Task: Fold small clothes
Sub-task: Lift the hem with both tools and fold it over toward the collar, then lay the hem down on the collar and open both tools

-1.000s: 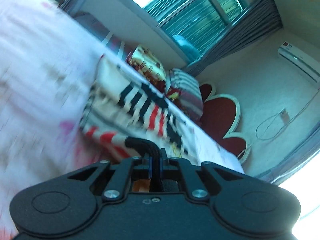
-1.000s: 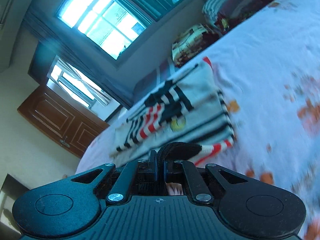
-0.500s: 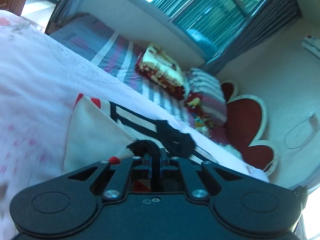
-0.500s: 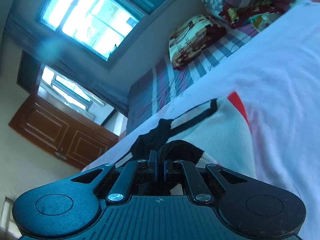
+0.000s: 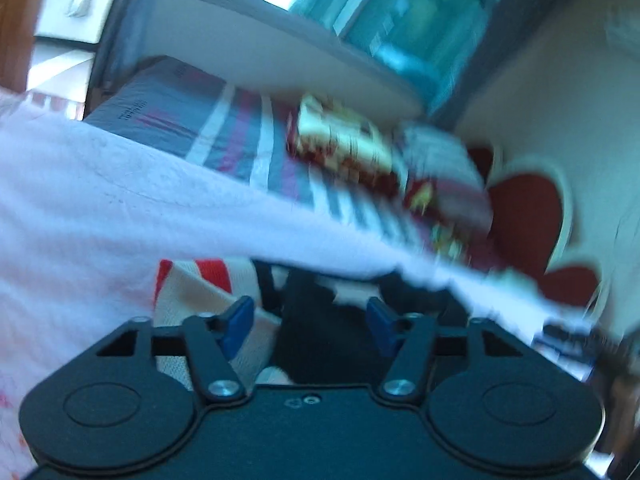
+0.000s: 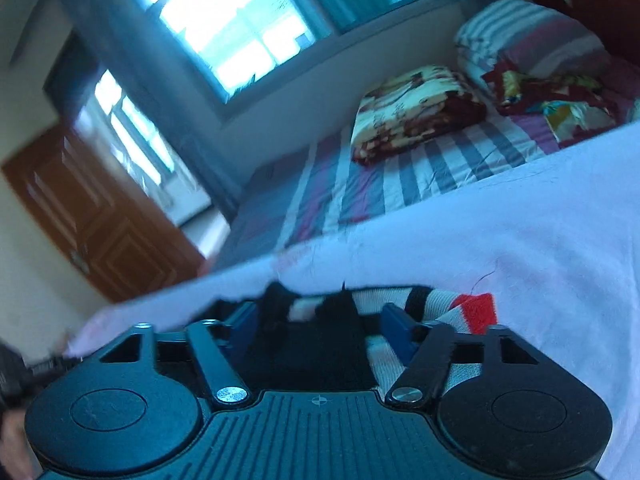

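Note:
A small cream garment (image 5: 192, 292) with red and black stripes lies on the white floral bedsheet (image 5: 80, 200), right under both grippers. My left gripper (image 5: 310, 322) is open, its blue fingertips (image 5: 236, 318) spread over the garment's black edge. The garment also shows in the right wrist view (image 6: 452, 308), where my right gripper (image 6: 320, 324) is open with blue pads (image 6: 394, 330) apart over the same black and striped cloth. Neither gripper holds anything. The view is blurred.
A striped mattress (image 6: 400, 176) lies behind, with a folded patterned blanket (image 6: 416, 108) and striped pillows (image 6: 528, 36). A red heart-shaped headboard (image 5: 528, 216), windows (image 6: 228, 20) and a wooden door (image 6: 92, 216) surround the bed.
Both grippers were shut on the garment's edge; now both have opened and let it go. The garment now lies low and flat beneath them.

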### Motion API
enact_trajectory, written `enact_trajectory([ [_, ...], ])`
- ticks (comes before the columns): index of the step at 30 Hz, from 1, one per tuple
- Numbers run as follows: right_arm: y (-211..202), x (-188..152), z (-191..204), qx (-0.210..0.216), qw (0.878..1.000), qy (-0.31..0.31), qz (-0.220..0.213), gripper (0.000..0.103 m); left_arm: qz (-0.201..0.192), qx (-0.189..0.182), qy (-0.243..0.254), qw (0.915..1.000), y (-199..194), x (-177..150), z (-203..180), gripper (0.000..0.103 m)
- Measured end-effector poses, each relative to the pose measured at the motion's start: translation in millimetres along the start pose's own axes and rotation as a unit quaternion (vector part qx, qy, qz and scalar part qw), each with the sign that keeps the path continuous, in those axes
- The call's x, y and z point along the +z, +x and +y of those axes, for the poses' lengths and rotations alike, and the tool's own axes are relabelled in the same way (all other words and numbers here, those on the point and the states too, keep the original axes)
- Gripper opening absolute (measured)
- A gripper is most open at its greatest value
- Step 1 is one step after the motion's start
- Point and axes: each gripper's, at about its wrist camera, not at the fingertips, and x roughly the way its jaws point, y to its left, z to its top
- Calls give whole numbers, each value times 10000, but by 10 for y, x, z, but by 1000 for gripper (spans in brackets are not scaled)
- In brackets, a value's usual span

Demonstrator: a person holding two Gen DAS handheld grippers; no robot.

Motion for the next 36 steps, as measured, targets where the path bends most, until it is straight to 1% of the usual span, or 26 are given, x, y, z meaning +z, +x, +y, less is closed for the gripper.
enact_trajectory([
  [2,206,-93,139,-271,9979,-513,272,56,405,283,449,9978,149,9,-79,51],
  [3,306,-150,201,-445,9951,-759,445,56,481,411,661,9958,204,-9,-121,51],
  [4,385,-213,258,-636,9913,-1022,538,51,515,515,862,9936,242,-23,-166,50],
  [5,439,-282,312,-790,9872,-1267,552,35,511,614,1031,9915,260,-37,-211,48],
  [6,476,-332,349,-852,9849,-1403,556,20,485,712,1138,9898,260,-55,-241,35],
  [7,481,-370,363,-814,9851,-1426,509,11,434,747,1201,9890,244,-72,-250,26],
  [8,451,-392,364,-789,9860,-1430,346,9,308,709,1148,9904,205,-62,-243,4],
  [11,253,-369,341,-759,9887,-1259,-291,9,-245,775,1058,9911,33,-19,-289,4],
  [13,193,-328,304,-873,9885,-1127,-498,9,-444,740,1003,9912,27,46,-292,4],
  [15,272,-345,244,-986,9896,-987,-362,9,-378,796,977,9913,118,106,-295,4],
  [17,406,-386,182,-1284,9878,-885,12,9,-164,903,973,9910,273,121,-276,4],
  [18,485,-443,128,-1324,9877,-814,156,9,18,1044,1037,9891,380,87,-264,5],
  [19,483,-479,88,-1268,9892,-731,25,9,128,1127,1116,9873,473,25,-254,7],
  [20,477,-479,70,-1242,9903,-630,-3,9,-22,1156,1202,9860,476,-21,-258,10],
  [21,458,-466,52,-1190,9914,-546,-25,10,-36,1218,1215,9851,469,-23,-281,14],
  [22,428,-460,36,-1126,9924,-485,-51,16,-53,1320,1186,9841,453,-10,-295,21],
  [23,333,-459,35,-1197,9917,-435,-172,19,-143,1416,1189,9827,410,-3,-301,39],
  [24,237,-458,72,-1411,9882,-453,-377,27,-330,1469,1132,9821,326,-6,-305,50],
  [25,110,-436,119,-1430,9862,-564,-612,47,-550,1457,1067,9820,204,-6,-333,50],
  [26,38,-439,189,-1198,9883,-639,-693,54,-690,1324,1154,9820,106,-24,-420,51],
  [28,117,-471,409,-793,9928,-773,-467,54,-677,984,1511,9813,43,-67,-695,60],
  [29,240,-497,564,-637,9930,-962,-241,54,-494,793,1710,9808,105,-107,-864,68],
  [30,362,-537,707,-518,9922,-1134,-31,54,-258,627,1922,9790,209,-156,-1044,69],
  [33,683,-676,1102,-520,9848,-1612,389,53,123,549,2402,9691,508,-345,-1439,66],
  [34,748,-736,1145,-684,9822,-1694,431,50,175,591,2408,9686,576,-389,-1473,59],
  [36,730,-752,1047,-714,9821,-1682,467,50,266,703,2328,9696,634,-414,-1375,66],
])
